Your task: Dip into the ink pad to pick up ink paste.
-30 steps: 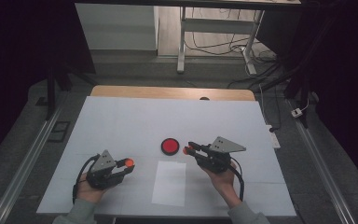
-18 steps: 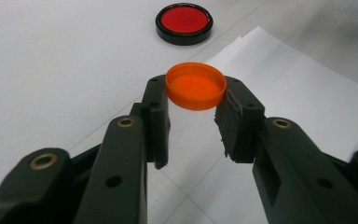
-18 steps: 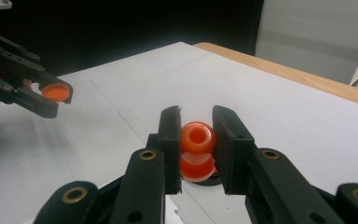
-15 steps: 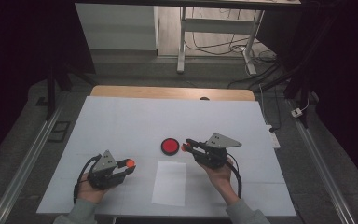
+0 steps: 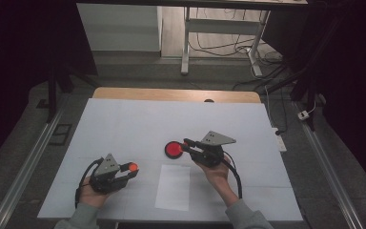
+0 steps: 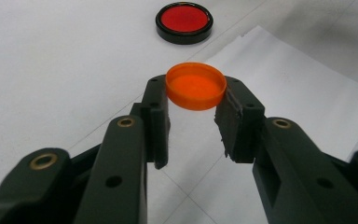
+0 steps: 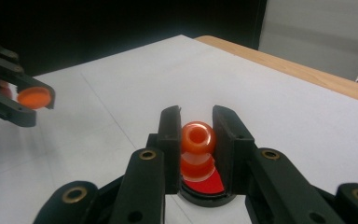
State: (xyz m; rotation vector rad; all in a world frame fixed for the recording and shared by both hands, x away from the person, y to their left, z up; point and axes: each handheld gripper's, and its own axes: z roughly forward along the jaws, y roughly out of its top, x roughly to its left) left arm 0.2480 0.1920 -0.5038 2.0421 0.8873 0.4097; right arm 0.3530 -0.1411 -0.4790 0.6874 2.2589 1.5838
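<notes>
A: Left gripper (image 6: pixel 193 109), entry first. Jaws clamped on a small round orange plastic cap (image 6: pixel 196 86), gripped by its rim at the pad tips, open side facing up toward the camera that rides on the gripper. In the high view the same gripper (image 5: pixel 124 170) sits near the front-left part of the white table surface (image 5: pixel 124 124), cap (image 5: pixel 133 167) raised off the table.

B: Noted. Right gripper?

A: Right gripper (image 7: pixel 197 133) is closed on a small orange plastic bottle with a rounded shoulder and an open mouth (image 7: pixel 197 140); both pads press its sides, mouth pointing away from the hand. In the high view it (image 5: pixel 187 144) is around the middle of the surface.

B: What lies under it?

A: A round black dish with a red inside (image 5: pixel 173 150), flat on the table near the centre. The bottle hangs right at its near rim (image 7: pixel 209 196); whether they touch I cannot tell.

B: Anything else on the surface?

A: A white rectangular sheet of paper (image 5: pixel 173 187), flat, toward the front edge, between the two hands. The two grippers are well apart.
</notes>
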